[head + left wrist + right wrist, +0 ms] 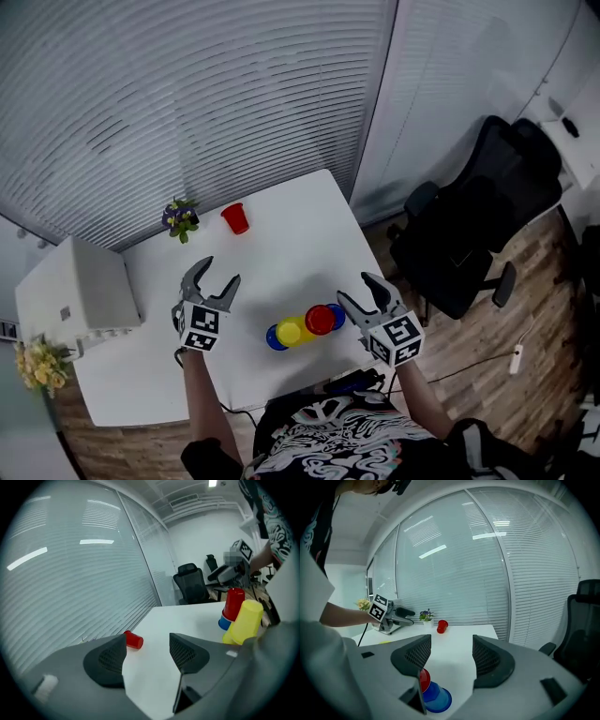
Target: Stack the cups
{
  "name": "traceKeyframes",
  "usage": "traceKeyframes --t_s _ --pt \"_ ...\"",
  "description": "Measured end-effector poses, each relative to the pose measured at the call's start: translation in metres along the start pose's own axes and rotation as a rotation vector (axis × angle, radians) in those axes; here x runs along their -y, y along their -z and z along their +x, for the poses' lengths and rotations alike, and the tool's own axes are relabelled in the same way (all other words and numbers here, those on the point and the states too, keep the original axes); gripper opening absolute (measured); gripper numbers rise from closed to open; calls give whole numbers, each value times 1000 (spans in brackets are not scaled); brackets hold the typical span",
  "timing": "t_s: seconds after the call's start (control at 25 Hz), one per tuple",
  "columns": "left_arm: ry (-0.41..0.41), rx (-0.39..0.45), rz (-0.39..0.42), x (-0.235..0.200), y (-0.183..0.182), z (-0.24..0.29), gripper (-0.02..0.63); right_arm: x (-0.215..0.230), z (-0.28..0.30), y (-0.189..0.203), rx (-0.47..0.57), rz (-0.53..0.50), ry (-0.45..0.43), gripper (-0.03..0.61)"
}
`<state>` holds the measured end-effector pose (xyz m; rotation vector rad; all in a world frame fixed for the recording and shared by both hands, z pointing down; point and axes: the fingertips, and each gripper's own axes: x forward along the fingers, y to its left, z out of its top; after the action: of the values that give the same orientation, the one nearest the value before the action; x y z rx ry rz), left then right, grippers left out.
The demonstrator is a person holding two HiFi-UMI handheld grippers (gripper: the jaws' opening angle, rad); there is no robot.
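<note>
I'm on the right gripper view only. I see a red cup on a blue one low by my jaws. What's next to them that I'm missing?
Observer: A yellow cup stands right beside that red cup, on the side toward the left gripper. Your jaw hides it.
Operator: Is that left gripper carrying anything?
Observer: No. Its own view shows the jaws apart, with only bare table between them.
Operator: Which way is it pointing?
Observer: Roughly toward the lone red cup at the far side of the table. In the left gripper view that cup sits just past the tip of one pad, untouched.
</note>
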<state>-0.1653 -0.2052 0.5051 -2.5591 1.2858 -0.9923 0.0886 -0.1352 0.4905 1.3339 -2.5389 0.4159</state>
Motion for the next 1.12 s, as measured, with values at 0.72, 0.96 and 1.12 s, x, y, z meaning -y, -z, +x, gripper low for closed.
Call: traceKeyframes --t_s 0.72,0.96,1.12 --pt "52 -214 619 -37 52 125 275 23 5 24 -90 107 158 261" --pt "36 -257 901 -46 70 148 275 23 1 37 -106 146 189 261" --pt "56 -276 1066 -52 77 156 275 27 -5 43 -117 173 213 261"
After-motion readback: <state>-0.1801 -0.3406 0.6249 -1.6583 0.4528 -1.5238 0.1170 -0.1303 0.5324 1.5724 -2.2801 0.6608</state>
